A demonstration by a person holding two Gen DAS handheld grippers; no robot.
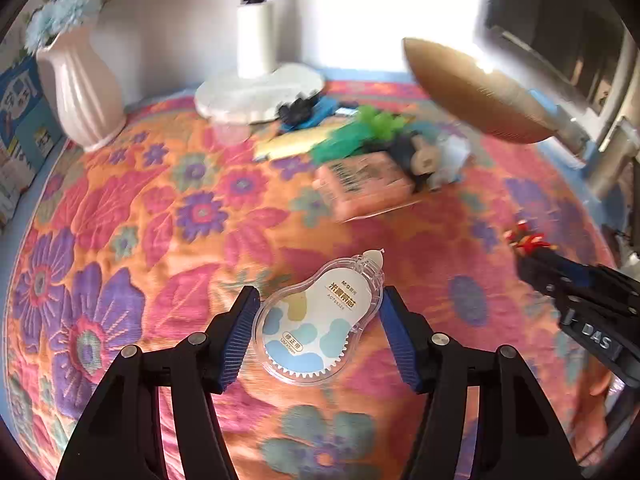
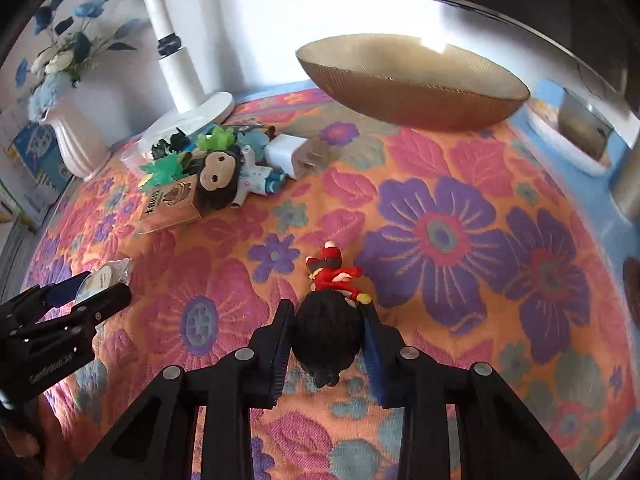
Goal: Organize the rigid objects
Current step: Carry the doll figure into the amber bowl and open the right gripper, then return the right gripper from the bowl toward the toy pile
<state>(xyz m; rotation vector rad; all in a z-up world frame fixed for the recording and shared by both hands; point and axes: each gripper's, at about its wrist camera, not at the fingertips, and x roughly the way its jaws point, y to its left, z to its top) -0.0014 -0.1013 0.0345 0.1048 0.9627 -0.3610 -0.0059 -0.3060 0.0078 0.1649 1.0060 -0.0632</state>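
In the left wrist view the pile [image 1: 372,160] beyond the tape dispenser is smeared by blur, so its label cannot be read, and the bowl [image 1: 472,92] is blurred too, with its far rim washed out by glare. In the right wrist view the figurine [image 2: 332,312] shows only its dark head and red body, its face hidden, and the left gripper [image 2: 86,292] probably covers much of the dispenser.
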